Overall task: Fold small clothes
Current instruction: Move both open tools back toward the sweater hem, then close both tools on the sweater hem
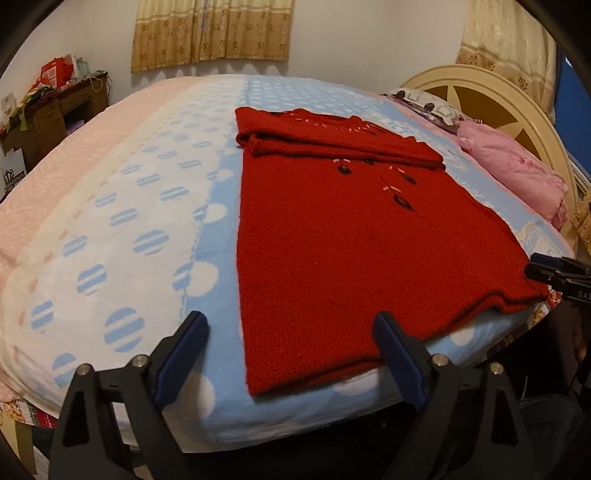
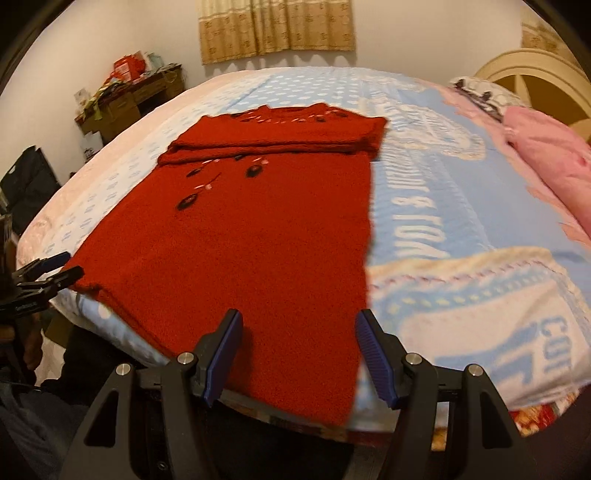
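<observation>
A red knit sweater (image 1: pixel 351 236) with dark flower embroidery lies flat on the bed, its sleeves folded across the chest at the far end; it also shows in the right wrist view (image 2: pixel 258 236). My left gripper (image 1: pixel 291 350) is open, its fingers straddling the sweater's near left hem corner at the bed edge. My right gripper (image 2: pixel 299 350) is open over the near right hem corner. Each gripper shows in the other's view, the right one (image 1: pixel 554 273) and the left one (image 2: pixel 48 273), at the hem corners.
The bed has a blue and white dotted blanket (image 1: pixel 129 240). A pink pillow (image 1: pixel 517 170) and a cream headboard (image 1: pixel 480 85) stand at the right. A cluttered wooden desk (image 1: pixel 48 110) stands at the far left. Curtains (image 1: pixel 210 33) hang on the far wall.
</observation>
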A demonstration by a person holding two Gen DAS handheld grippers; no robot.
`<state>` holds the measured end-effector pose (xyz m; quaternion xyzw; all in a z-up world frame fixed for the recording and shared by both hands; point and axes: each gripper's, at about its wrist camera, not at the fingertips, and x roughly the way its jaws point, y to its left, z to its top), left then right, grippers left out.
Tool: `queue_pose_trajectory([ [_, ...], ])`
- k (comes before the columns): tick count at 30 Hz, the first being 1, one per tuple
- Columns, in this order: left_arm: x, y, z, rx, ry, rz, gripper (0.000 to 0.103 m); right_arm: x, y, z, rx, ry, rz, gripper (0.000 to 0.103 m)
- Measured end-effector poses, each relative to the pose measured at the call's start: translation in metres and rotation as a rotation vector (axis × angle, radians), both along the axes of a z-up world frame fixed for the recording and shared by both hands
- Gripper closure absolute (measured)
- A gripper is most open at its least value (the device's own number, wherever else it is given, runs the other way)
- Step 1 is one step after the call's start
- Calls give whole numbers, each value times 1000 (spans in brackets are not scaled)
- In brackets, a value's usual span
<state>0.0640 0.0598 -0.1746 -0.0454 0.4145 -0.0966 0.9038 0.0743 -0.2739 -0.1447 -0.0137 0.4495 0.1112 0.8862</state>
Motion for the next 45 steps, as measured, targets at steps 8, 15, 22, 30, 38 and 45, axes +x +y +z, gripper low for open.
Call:
queue_pose_trajectory([
  [8,-4,0,3,-15,14,-7,19,-10,-17,-6,50,29,-24,39],
  [15,-5,-1,1,-17,39,-20,21,-19,-16,-8,113,38,-7,57],
  [22,-8,2,6,-37,46,-42,55,-18,-27,-9,164,29,-18,89],
  [30,-8,9,8,-111,50,-59,88,-18,-34,-8,268,33,-5,96],
  [38,-6,20,27,-207,-20,-67,90,-18,-46,13,404,-23,9,97],
  [45,9,20,46,-210,-64,-70,90,-11,-48,35,403,-91,0,97],
])
